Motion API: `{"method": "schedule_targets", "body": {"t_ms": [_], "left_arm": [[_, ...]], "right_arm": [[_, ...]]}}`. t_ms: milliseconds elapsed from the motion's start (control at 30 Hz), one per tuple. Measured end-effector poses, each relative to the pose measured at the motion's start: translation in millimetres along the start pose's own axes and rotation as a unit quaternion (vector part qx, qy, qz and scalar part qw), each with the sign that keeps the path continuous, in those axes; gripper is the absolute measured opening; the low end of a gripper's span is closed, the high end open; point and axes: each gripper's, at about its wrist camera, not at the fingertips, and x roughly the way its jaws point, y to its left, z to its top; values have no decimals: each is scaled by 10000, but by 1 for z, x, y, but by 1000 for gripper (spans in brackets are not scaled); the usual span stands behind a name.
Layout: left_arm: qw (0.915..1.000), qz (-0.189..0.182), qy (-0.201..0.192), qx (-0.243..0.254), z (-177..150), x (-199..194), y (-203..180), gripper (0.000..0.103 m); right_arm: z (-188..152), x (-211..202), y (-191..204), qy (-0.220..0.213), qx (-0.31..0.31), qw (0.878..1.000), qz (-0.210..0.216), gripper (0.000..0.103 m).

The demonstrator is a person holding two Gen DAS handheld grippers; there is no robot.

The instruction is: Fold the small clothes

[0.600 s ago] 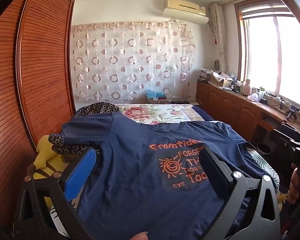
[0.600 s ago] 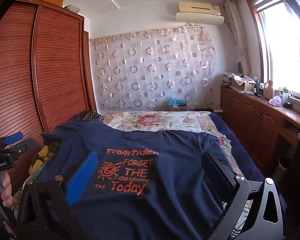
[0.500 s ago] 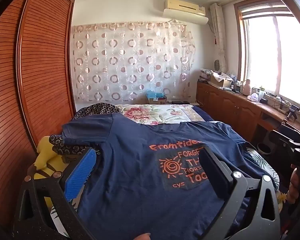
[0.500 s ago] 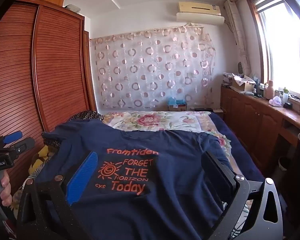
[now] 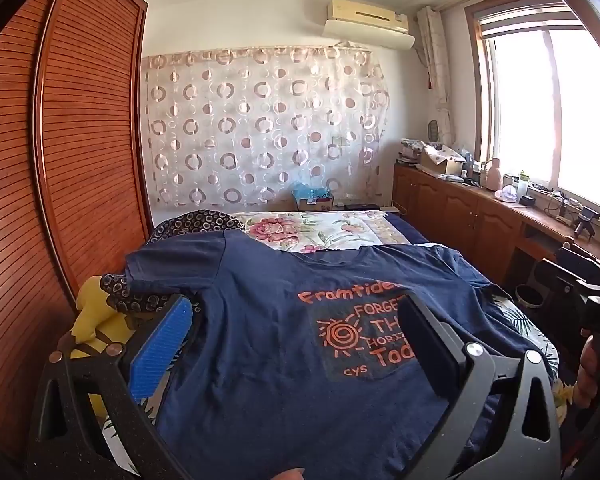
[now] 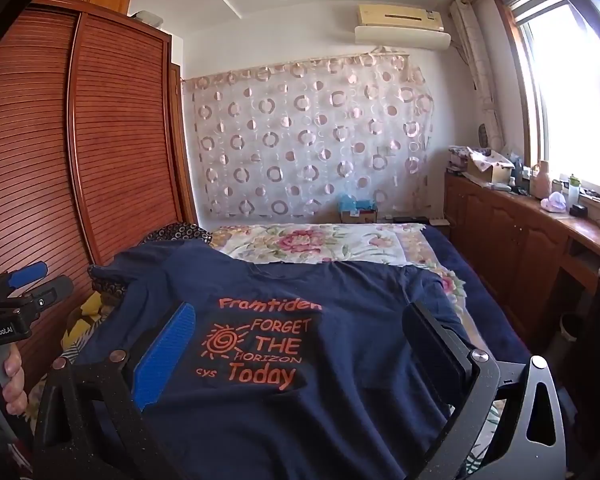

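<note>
The navy T-shirt (image 6: 300, 360) lies spread flat, print up, on the bed (image 6: 380, 240), and nothing about it has shifted in the last half second. Both the left tongs (image 5: 292, 332) and the right tongs (image 6: 300, 336) hover over it exactly as before, spread wide and gripping nothing. I judge that folding has not yet started; a first grasp of an edge or sleeve comes next.

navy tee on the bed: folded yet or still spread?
Spread. The navy T-shirt lies flat, print up, both sleeves out to the sides, no fold visible.
</note>
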Motion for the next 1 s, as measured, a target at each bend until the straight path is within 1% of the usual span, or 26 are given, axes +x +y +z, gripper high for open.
{"method": "schedule_targets", "body": {"t_ms": [433, 1000], "left_arm": [[10000, 8, -15, 26, 11, -7, -4, 103], [10000, 27, -41, 62, 9, -8, -6, 103]], "right_arm": [[-2, -2, -2, 9, 3, 10000, 23, 103], [-1, -2, -2, -14, 22, 10000, 17, 103]]}}
